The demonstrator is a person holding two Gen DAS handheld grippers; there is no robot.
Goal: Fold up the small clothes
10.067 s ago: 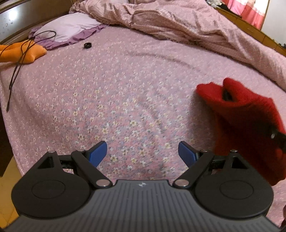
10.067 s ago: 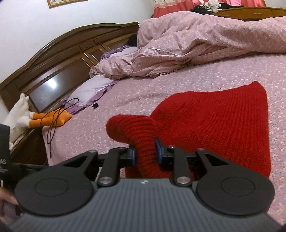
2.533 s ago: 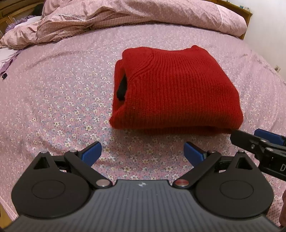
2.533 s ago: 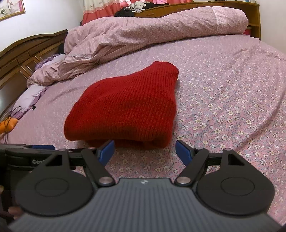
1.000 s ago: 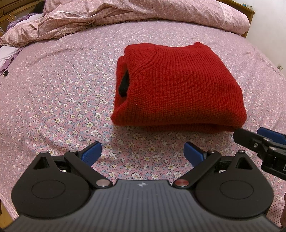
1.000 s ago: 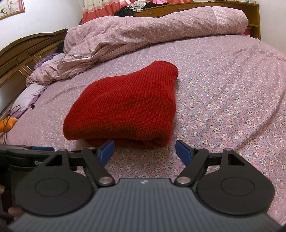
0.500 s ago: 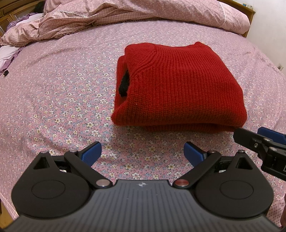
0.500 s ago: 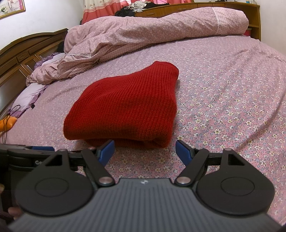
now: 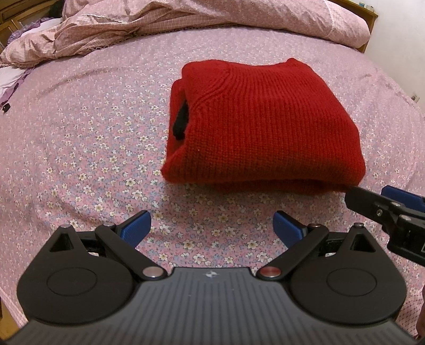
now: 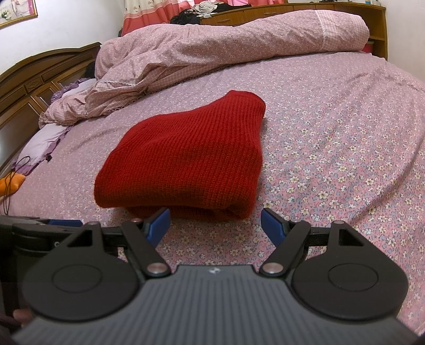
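A red knit sweater point(image 9: 265, 124) lies folded into a compact rectangle on the flowered pink bedsheet point(image 9: 93, 138); a black label shows in its neck opening at the left. It also shows in the right wrist view point(image 10: 186, 156). My left gripper point(image 9: 212, 225) is open and empty, a short way in front of the sweater's near edge. My right gripper point(image 10: 215, 224) is open and empty, its blue fingertips just short of the sweater's near fold. The right gripper's fingers point(image 9: 372, 204) show at the right edge of the left wrist view.
A bunched pink duvet point(image 10: 212, 47) lies along the far side of the bed. A wooden headboard point(image 10: 32, 77), a lilac pillow point(image 10: 39, 143) and an orange toy with a black cord point(image 10: 10, 183) are at the left. A wooden shelf unit point(image 10: 345, 10) stands behind.
Ten seconds ago my right gripper held the unfolded sweater; now it lies folded and both grippers are open. Over the last second nothing has visibly moved.
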